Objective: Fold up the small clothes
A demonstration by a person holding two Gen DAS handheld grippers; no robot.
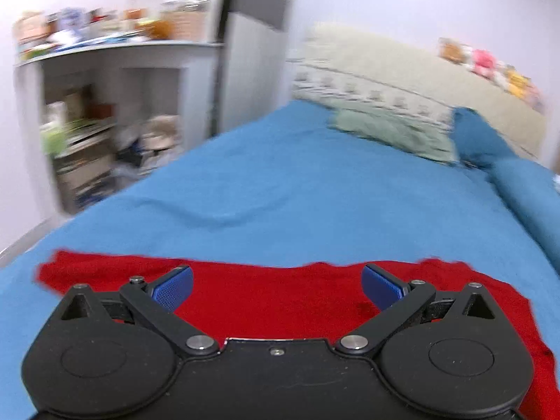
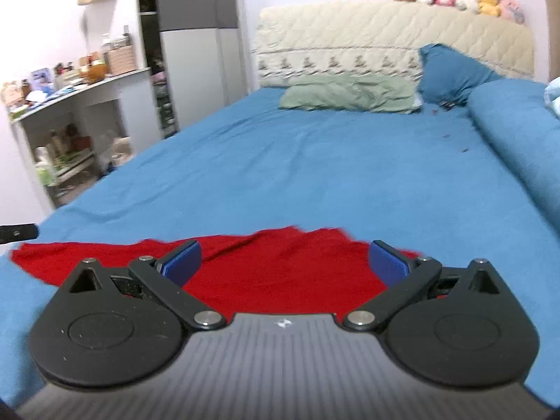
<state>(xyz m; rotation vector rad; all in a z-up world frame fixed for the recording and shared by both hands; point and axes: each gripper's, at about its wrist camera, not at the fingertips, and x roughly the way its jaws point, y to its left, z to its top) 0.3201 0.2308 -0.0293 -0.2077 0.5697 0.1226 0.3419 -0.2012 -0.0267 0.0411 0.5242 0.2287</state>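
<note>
Blue-padded fingers (image 1: pixel 173 287) of left gripper (image 1: pixel 276 285) spread wide, gripping nothing. Right gripper (image 2: pixel 285 260) likewise released, empty. Both hang above flat red knit garment (image 1: pixel 273 301) spread on blue bed sheet (image 1: pixel 280 182). Green pillow (image 2: pixel 350 96) lies well apart, by headboard.

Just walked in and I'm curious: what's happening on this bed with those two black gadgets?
A person is folding a small red garment on a bed with a blue sheet, using a hand-held gripper in each hand. Right now the left gripper and the right gripper are both wide open above the garment, holding nothing. The garment lies flat near the front of the bed.
</note>
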